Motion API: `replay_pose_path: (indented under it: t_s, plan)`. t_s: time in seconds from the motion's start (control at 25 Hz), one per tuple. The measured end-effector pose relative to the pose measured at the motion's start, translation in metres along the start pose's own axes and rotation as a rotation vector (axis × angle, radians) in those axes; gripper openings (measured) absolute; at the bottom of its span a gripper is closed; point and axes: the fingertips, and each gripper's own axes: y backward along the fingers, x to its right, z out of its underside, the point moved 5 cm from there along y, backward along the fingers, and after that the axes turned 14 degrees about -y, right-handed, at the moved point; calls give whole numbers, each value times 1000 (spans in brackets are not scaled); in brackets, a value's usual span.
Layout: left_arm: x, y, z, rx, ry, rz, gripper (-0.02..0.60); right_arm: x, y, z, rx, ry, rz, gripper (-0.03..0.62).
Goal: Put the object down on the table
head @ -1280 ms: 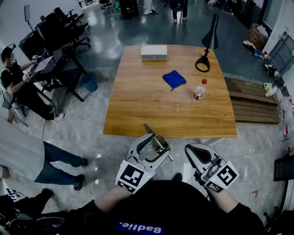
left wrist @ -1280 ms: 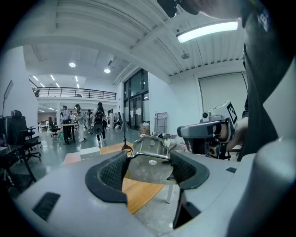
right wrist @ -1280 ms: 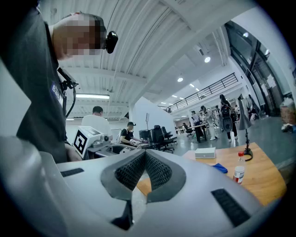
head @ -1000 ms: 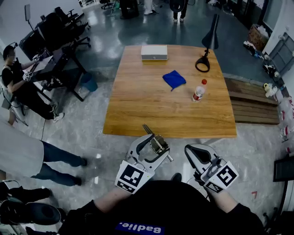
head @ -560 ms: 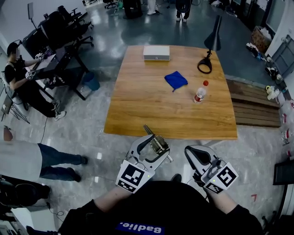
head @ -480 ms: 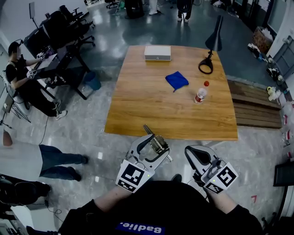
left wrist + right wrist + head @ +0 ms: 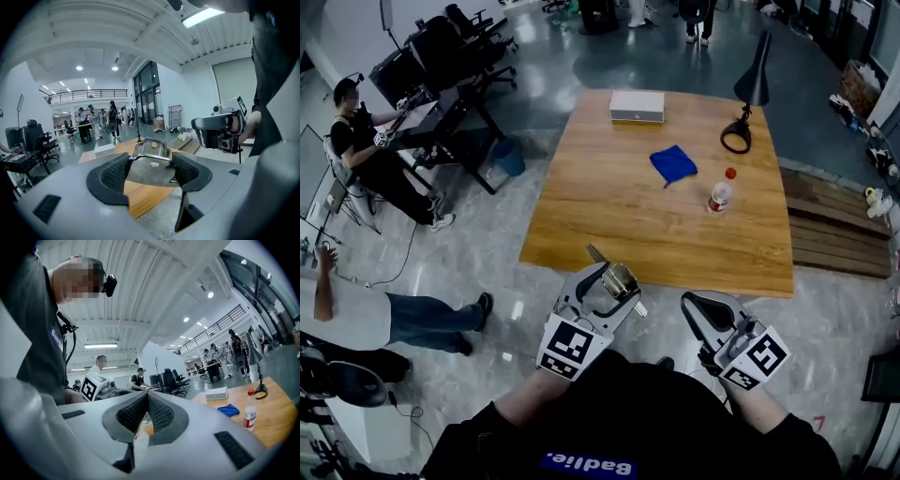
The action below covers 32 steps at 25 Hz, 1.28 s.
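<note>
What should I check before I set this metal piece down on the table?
1. Grip: left gripper is shut on the metal piece. Ok.
2. Piece above the table: it shows at the near edge in the head view. Cannot tell.
3. Landing spot: the near part of the table is bare wood. Ok.
4. Clutter: blue cloth, bottle, white box and lamp sit farther back. Ok.
5. Right gripper: shut, empty, off to the side. Ok.
</note>
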Motion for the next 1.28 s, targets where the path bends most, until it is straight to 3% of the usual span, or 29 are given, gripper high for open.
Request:
replay_pose_path:
  t_s: [0.28,0.76,1.04,1.28]
  plan:
    - [-33,-18,19,-21,-12,2,299,19,-21,-2,-13,-4,34,5]
    - [-126,-65,90,-46,-4,156,299,37,-122,-3,-25,-12,175,5]
    - [-136,-114,134,-153,-9,245,299,58,-143,2,-46,-36,193,5]
    - [-121,-156,174,-294,-50,301,299,83,-132,4,-74,-86,175,5]
